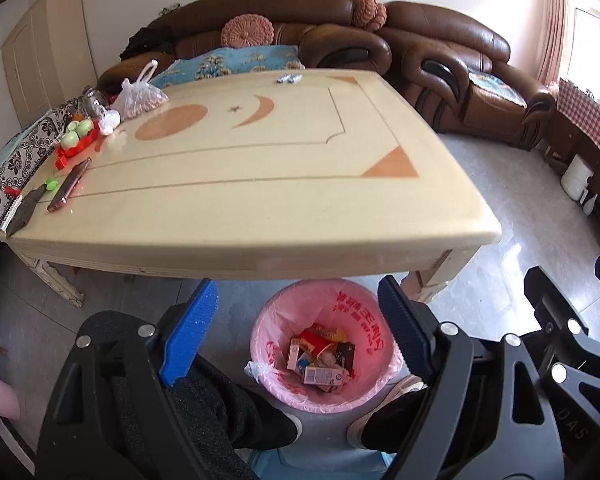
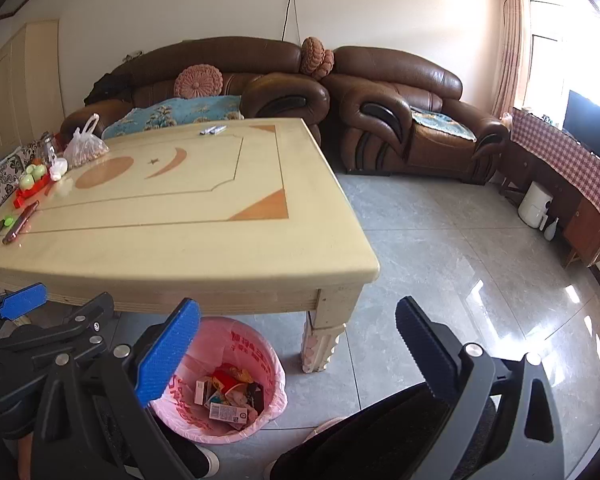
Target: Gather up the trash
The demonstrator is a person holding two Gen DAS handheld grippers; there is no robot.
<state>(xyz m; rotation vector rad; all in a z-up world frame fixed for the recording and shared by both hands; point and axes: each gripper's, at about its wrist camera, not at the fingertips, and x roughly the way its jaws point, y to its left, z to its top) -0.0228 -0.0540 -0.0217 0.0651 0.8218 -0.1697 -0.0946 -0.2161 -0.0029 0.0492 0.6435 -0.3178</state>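
both hand-held grippers, left [image 1: 296, 332] and right [image 2: 296, 354], agape and empty above pink bin [image 1: 268, 320] by table [image 1: 260, 240]

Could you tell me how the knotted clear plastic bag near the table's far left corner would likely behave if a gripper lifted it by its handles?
The clear plastic bag looks thin and floppy, so it would probably sag and stretch below the knotted handles. Its brownish, loose-looking contents would likely shift and swing. It sits close beside the glass jar, so dragging rather than lifting could knock that.
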